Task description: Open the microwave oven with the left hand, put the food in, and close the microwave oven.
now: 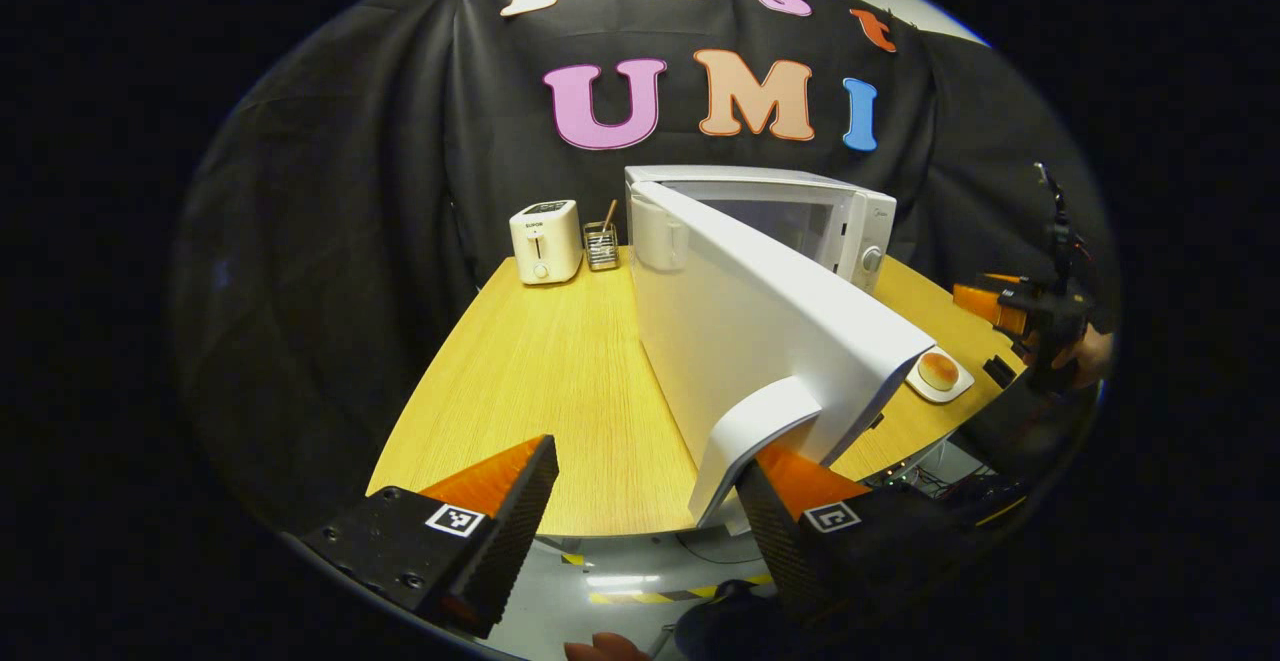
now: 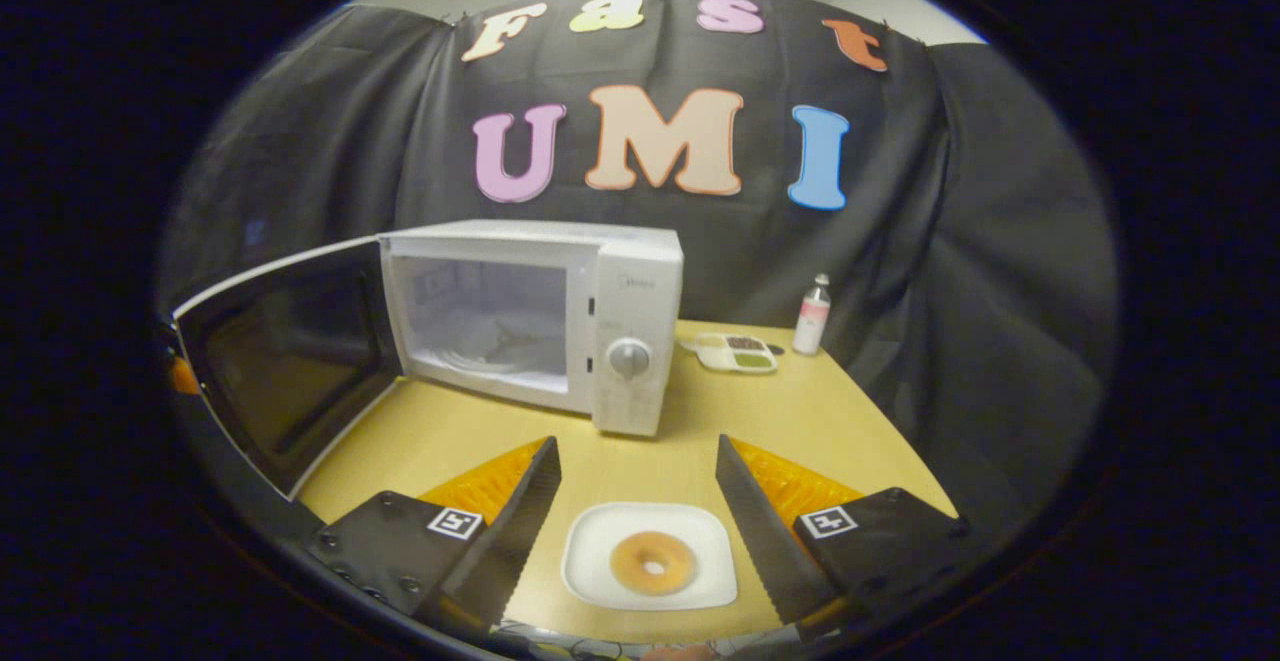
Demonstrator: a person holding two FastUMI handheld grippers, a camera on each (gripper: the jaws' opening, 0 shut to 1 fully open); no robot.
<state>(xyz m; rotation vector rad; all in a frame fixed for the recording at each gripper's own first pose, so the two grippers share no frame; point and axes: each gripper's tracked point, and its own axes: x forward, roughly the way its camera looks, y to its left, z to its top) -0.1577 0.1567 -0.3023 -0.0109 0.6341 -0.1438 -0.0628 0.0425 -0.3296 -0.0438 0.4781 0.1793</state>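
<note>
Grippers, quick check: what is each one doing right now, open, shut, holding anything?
Left gripper: open, one finger hooked behind the microwave door handle, not clamped.
Right gripper: open, holding nothing, poised over the plate with the donut.

Left gripper view hugs the open door (image 1: pixel 760 341); right gripper view faces the microwave (image 2: pixel 540 321) front.

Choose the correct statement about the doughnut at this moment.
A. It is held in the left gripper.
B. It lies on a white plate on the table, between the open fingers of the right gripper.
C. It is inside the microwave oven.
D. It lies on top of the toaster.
B. In the right gripper view the doughnut lies on the white plate on the table, between the spread fingers of the right gripper; the microwave oven stands open.
</note>
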